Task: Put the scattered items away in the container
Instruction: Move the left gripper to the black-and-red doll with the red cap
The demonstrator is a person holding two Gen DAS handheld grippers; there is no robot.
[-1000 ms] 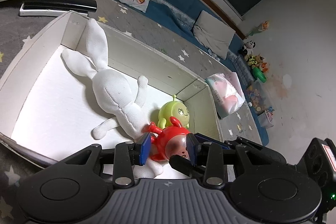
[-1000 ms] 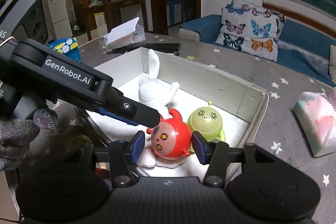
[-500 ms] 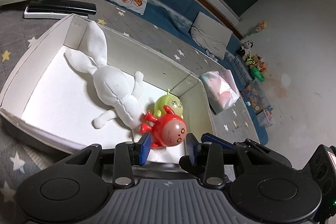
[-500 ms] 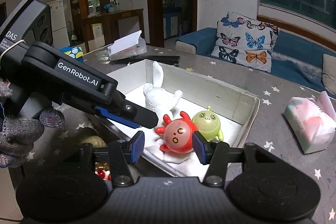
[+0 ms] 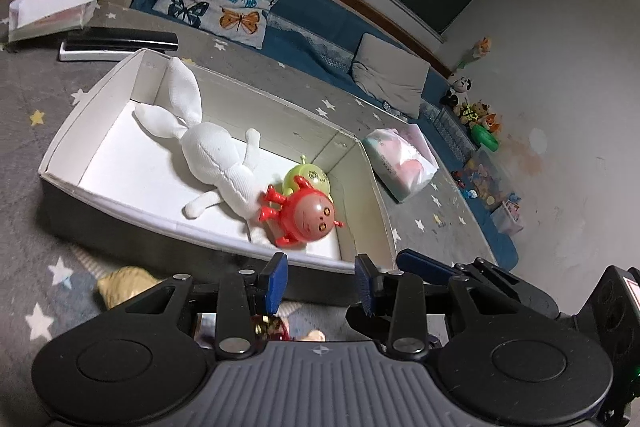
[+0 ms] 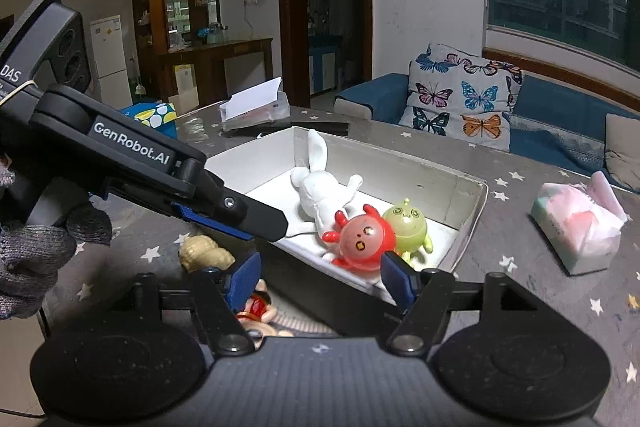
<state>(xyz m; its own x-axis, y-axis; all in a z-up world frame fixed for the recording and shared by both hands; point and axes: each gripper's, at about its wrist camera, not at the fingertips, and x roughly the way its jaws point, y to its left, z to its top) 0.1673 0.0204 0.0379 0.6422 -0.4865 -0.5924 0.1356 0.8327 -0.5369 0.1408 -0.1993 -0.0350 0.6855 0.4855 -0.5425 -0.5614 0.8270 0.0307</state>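
Both hand-held grippers hang empty before the white cardboard box (image 6: 472,211). The right hand-held gripper (image 6: 320,281), jaws just opening, stands nearest the small red-clad doll (image 6: 256,309) on the star-print desk (image 6: 520,291), just below its left pad; the left hand-held gripper (image 5: 318,283) stays half-open.

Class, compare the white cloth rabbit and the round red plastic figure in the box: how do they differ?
The white cloth rabbit is soft, long and limp, sprawled across the floor of the white cardboard box; the round red plastic figure is hard, glossy and compact. The rabbit is plain white; the figure has a painted face. Both lie inside the box, touching each other.
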